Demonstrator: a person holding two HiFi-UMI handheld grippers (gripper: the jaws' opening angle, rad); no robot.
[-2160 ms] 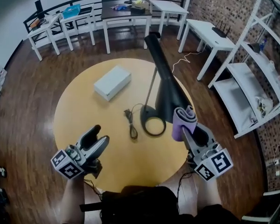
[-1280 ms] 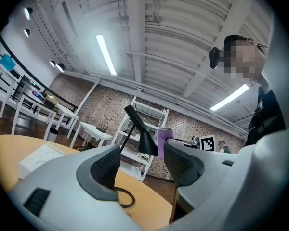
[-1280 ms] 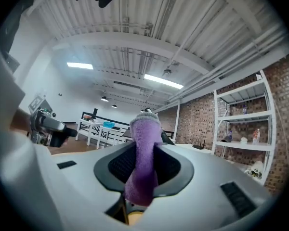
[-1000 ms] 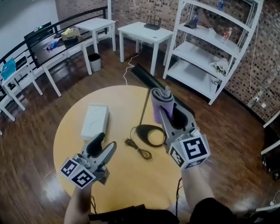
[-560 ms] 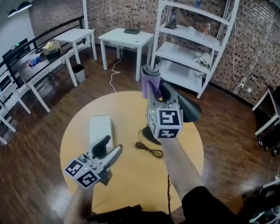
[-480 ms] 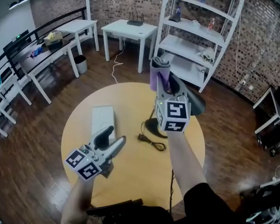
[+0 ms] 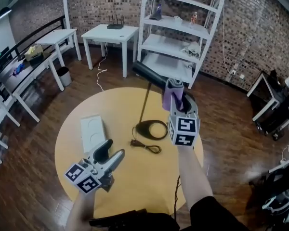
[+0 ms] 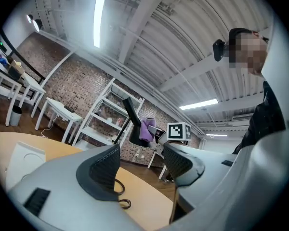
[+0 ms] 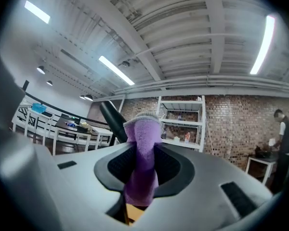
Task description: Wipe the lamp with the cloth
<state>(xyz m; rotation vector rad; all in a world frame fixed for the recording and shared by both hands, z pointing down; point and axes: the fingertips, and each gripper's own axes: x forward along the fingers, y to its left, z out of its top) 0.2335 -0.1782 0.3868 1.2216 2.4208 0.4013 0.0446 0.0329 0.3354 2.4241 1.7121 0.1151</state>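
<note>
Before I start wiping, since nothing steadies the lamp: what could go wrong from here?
The lamp carries a long head on a thin stem over a small ring base; pressing the cloth in the right gripper against it might tip it, as the open left gripper is off the base. The loose cord could snag.
</note>
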